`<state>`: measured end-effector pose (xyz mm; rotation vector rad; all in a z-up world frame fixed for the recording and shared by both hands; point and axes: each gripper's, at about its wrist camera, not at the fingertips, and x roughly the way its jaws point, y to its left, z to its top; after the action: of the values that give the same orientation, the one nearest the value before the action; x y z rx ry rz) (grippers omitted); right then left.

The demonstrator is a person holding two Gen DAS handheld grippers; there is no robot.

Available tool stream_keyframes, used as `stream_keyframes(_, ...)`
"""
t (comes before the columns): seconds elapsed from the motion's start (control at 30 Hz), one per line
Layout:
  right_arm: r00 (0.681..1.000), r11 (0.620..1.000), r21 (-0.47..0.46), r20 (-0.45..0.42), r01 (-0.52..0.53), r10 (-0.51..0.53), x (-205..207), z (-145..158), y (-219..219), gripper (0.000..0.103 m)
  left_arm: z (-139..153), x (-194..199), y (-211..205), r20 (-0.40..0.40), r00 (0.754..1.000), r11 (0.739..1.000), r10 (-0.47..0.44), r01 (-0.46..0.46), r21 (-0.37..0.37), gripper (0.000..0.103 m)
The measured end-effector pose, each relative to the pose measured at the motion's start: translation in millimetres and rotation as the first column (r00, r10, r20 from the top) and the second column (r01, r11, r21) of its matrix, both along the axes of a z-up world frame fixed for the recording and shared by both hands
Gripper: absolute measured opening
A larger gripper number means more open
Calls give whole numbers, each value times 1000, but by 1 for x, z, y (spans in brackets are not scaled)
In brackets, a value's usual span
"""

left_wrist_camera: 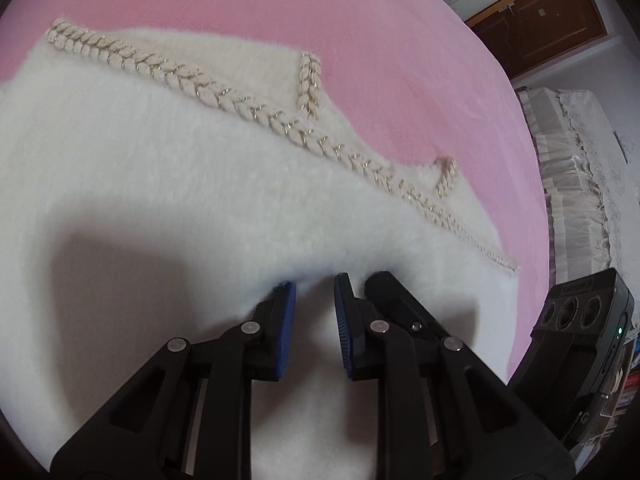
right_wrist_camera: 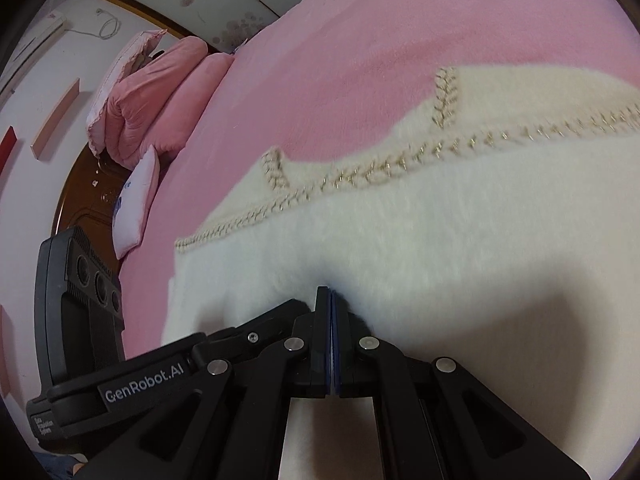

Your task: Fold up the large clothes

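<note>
Left wrist view: your left gripper (left_wrist_camera: 316,284) pinches the fluffy white garment (left_wrist_camera: 160,184) on the pink bed (left_wrist_camera: 280,8); your right gripper (right_wrist_camera: 332,294), pads pressed together, clamps its fold too.

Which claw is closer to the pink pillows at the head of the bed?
Right. The right claw has the pillows in its view; the left claw sits on its far side.

Bed (right_wrist_camera: 360,60): wide, covered edge to edge in a plain pink plush sheet. Lying on it: one white fluffy garment (left_wrist_camera: 168,184), spread flat, edges trimmed with beige-and-gold braid (left_wrist_camera: 224,98), pink sheet showing on its far side. At the bed's far end, in the right wrist view: a folded pink quilt (right_wrist_camera: 160,96) and a pale pillow (right_wrist_camera: 136,204) beside it.
</note>
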<state>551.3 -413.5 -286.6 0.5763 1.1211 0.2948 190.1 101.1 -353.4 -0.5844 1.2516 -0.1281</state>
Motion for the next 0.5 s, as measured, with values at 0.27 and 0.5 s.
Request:
stream_keyframes(0.27, 1000, 999, 51, 9, -3, 3, 53, -8, -73, 0, -8, 14, 7, 108, 993, 999, 40, -43, 21, 1)
stream_keyframes(0.5, 989, 987, -62, 21, 148, -147, 56, -1, -217, 0, -8, 24, 15, 83, 996, 999, 29, -26, -37, 1)
